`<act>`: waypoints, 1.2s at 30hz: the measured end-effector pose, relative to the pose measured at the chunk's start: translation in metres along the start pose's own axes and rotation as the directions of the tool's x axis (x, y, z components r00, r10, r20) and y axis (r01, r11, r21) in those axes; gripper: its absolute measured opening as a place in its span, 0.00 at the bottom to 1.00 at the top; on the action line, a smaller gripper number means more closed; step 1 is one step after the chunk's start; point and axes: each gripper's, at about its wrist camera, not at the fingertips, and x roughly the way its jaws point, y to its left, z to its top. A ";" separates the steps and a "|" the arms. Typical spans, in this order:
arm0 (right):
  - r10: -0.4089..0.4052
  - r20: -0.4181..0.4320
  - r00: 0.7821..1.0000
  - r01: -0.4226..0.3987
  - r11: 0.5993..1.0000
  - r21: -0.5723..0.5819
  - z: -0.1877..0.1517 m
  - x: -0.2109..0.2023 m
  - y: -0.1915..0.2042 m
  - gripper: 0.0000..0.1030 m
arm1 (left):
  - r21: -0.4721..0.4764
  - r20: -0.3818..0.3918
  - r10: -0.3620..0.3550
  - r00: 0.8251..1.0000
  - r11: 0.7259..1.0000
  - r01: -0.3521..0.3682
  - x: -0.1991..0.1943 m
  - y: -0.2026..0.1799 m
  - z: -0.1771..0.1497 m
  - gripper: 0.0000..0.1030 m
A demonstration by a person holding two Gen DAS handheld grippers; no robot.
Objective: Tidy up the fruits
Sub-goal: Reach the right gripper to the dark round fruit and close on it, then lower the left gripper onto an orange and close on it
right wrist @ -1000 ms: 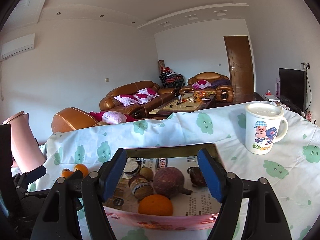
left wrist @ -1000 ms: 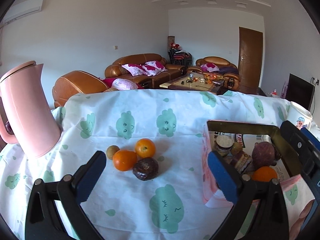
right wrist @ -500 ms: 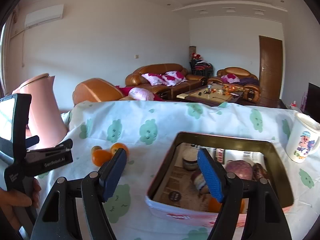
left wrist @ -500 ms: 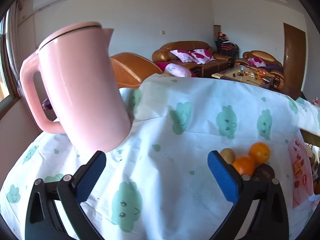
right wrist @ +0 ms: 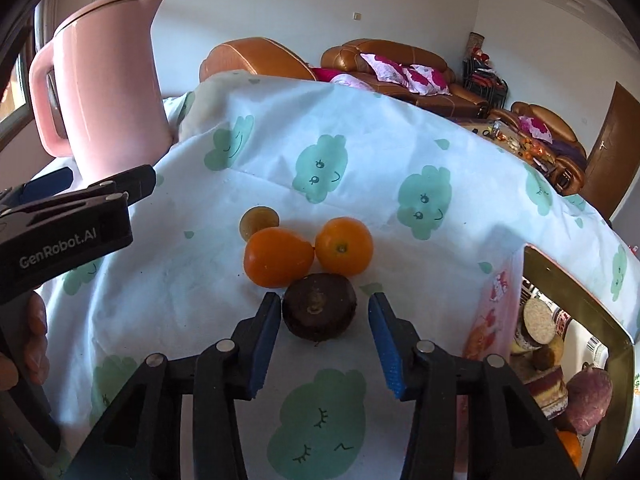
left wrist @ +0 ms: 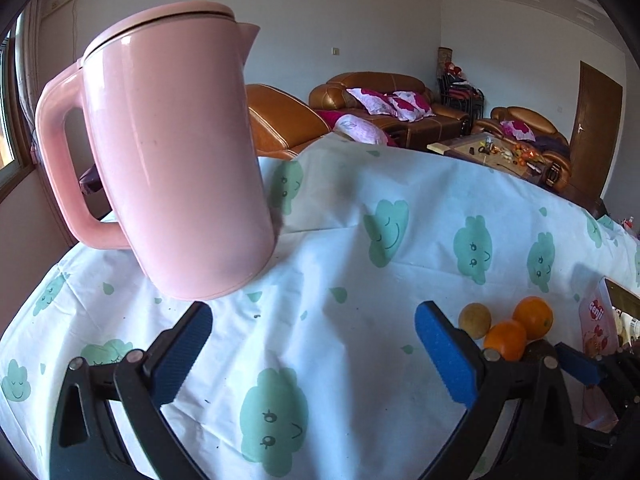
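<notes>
The dark fruit (right wrist: 319, 306) is framed between the two pads of the right gripper (right wrist: 322, 322), which are closing on it. The left pad looks to be touching its side or nearly so, while a narrow gap is seen at the right pad, so no grip is made yet. Just beyond the gripper's tips, two oranges (right wrist: 308, 255) are seen side by side, touching each other, and the nearer one is pressed against the dark fruit. A small brownish fruit (right wrist: 258, 221) is found beyond the left orange. To the gripper's right, a box (right wrist: 576, 276) is seen, cut off by the frame edge; its contents are crowded and only partly made out, a purple fruit (right wrist: 588, 398) among them.

The left gripper (left wrist: 314, 350) is held wide open over the tablecloth (left wrist: 360, 240), with nothing between its pads. A pink kettle (left wrist: 176, 160) is stood just ahead of its left pad. The fruits are grouped to its right, beyond the right pad, where the dark fruit is largely hidden behind the gripper's frame. In the right wrist view, part of a hand (right wrist: 24, 344) is seen on the left gripper's handle.
</notes>
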 end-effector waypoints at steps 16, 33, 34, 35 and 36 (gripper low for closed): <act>-0.023 0.270 0.962 -0.016 0.990 0.139 -0.039 -0.073 -0.035 0.38 | 0.018 -0.075 -0.234 0.969 0.972 0.236 0.007 -0.019 -0.009 0.84; -0.012 0.307 0.952 -0.066 0.968 0.242 -0.056 -0.101 -0.078 0.38 | 0.180 -0.253 -0.346 0.904 0.901 0.395 0.025 -0.105 -0.018 0.47; -0.010 0.306 0.952 -0.068 0.968 0.243 -0.056 -0.101 -0.079 0.38 | 0.169 -0.251 -0.346 0.904 0.904 0.393 0.027 -0.106 -0.016 0.47; -0.009 0.304 0.953 -0.069 0.967 0.245 -0.056 -0.101 -0.079 0.38 | 0.161 -0.251 -0.346 0.904 0.906 0.392 0.030 -0.106 -0.014 0.47; -0.008 0.302 0.953 -0.070 0.966 0.248 -0.056 -0.100 -0.080 0.38 | 0.154 -0.250 -0.349 0.903 0.907 0.393 0.031 -0.106 -0.013 0.47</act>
